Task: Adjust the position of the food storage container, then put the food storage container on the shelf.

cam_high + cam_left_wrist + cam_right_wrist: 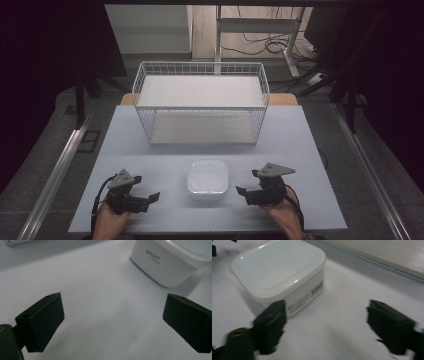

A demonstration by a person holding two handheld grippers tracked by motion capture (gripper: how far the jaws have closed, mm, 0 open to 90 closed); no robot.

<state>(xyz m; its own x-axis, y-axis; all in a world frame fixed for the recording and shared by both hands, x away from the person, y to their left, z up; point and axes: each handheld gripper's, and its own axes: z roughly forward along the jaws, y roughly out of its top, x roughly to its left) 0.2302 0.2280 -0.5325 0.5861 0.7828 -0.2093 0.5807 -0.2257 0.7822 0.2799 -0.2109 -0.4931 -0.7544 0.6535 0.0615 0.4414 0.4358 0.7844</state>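
A white square plastic container (207, 179) with its lid on stands near the front middle of the table. My left gripper (151, 200) rests to its left, pointing toward it, jaws wide apart and empty. In the left gripper view the container (170, 262) sits ahead at the upper right, beyond the left gripper (112, 307). My right gripper (243, 196) is just right of the container, also pointing at it. In the blurred right gripper view the right gripper (327, 312) stands open, and the container (277, 272) is beyond its left jaw, not between the pads.
A white wire basket (200, 100) with two shelf levels stands at the back of the pale table (300, 150). Metal rails run along both sides of the table. A desk frame and cables lie on the floor beyond.
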